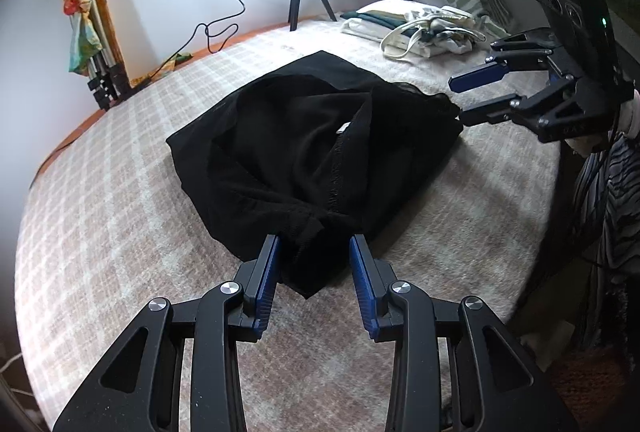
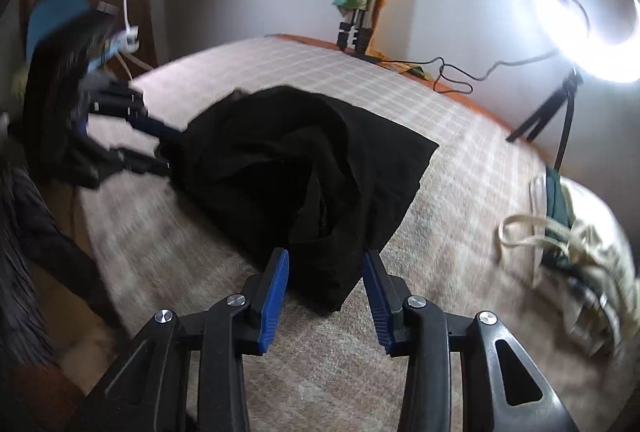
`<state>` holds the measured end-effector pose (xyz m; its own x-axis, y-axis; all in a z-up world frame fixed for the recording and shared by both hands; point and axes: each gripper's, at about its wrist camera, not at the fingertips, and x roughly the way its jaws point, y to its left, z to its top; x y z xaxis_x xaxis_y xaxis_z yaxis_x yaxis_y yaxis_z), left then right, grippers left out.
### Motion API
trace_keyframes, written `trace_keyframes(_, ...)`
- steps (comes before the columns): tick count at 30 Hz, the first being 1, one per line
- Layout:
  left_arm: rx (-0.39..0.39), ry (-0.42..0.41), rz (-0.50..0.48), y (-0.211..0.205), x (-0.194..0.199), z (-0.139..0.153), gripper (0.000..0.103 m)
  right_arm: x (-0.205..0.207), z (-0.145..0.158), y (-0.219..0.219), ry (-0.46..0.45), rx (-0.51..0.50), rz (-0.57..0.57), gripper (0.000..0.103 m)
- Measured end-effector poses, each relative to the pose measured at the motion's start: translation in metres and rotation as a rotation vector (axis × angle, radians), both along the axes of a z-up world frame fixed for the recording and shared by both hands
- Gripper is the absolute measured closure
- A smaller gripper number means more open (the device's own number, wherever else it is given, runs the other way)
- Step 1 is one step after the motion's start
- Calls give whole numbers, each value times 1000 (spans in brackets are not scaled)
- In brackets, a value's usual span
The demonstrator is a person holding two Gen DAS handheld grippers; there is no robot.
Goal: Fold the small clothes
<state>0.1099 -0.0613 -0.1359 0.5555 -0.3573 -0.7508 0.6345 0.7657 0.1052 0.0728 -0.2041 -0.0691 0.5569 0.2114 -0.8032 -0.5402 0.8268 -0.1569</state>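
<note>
Bed cover (image 1: 120, 192), pale checked, filled most of both views. The black garment (image 1: 312, 152) lay bunched at its middle, partly doubled over, seams showing.

My left gripper (image 1: 314, 244) stood at the garment's near corner, fingers partly apart, cloth between them but not pinched. My right gripper (image 2: 325, 258) was at the opposite corner, fingers likewise parted, with cloth lying loose between them.

My judgement: to fold cleanly I should take both corners evenly, draw the cloth taut and flat first, then lay edge to edge.

A pile of pale clothes (image 1: 420, 28) sat far right.

No readable writing or brand anywhere.
</note>
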Motion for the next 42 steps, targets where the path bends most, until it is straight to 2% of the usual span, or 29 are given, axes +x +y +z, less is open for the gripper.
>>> trace_keyframes(2,23,-19,-6,-2,1,-2,77,3,-6,7,-26,-76,4,70)
trace_keyframes(3,37,-27,-12,-4,2,-3,90,4,-9,9,-40,-106,8,81)
trace_keyframes(4,43,-28,-16,-4,2,-4,94,5,-9,9,-44,-120,12,94)
trace_keyframes(5,35,-29,-16,-3,4,-2,94,6,-10,11,-49,-135,16,98)
trace_keyframes(6,28,-30,-14,-1,4,0,97,6,-8,12,-65,-146,18,101)
trace_keyframes(9,8,-62,-11,6,0,14,98,2,5,9,-145,-183,12,102)
trace_keyframes(11,-2,-91,-25,11,-7,21,98,-3,17,4,-202,-195,14,102)
trace_keyframes(13,22,-90,-53,13,-10,18,98,-6,19,0,-224,-223,25,103)
trace_keyframes(15,43,-42,-78,13,-12,5,99,-5,9,-3,-203,-265,31,102)
trace_keyframes(17,79,-1,-97,12,-13,-8,99,-5,2,-3,-152,-259,42,101)
trace_keyframes(18,94,11,-101,11,-15,-11,99,-6,-3,-2,-107,-250,68,98)
trace_keyframes(19,97,16,-105,12,-17,-11,98,-8,-5,-1,-89,-257,88,82)
trace_keyframes(21,71,28,-91,17,-17,-4,98,-12,-2,-3,-83,-251,108,66)
trace_keyframes(24,-12,27,-50,29,-16,12,91,-12,17,-10,-75,-145,107,66)
trace_keyframes(26,-84,32,-21,36,-10,24,91,-6,28,-12,-83,-76,91,66)
trace_keyframes(28,-121,24,3,38,-3,31,91,9,37,-13,-79,1,76,66)
trace_keyframes(32,-196,22,26,34,21,46,91,49,42,-5,-69,71,9,67)
trace_keyframes(33,-209,36,29,32,30,46,88,56,41,-3,-59,82,-1,67)
trace_keyframes(34,-215,41,38,30,36,45,85,67,38,0,-44,96,-16,68)
trace_keyframes(38,-240,110,66,19,64,28,85,102,19,8,16,97,-81,70)
trace_keyframes(42,-171,183,2,5,66,4,85,117,-5,12,85,47,-110,71)
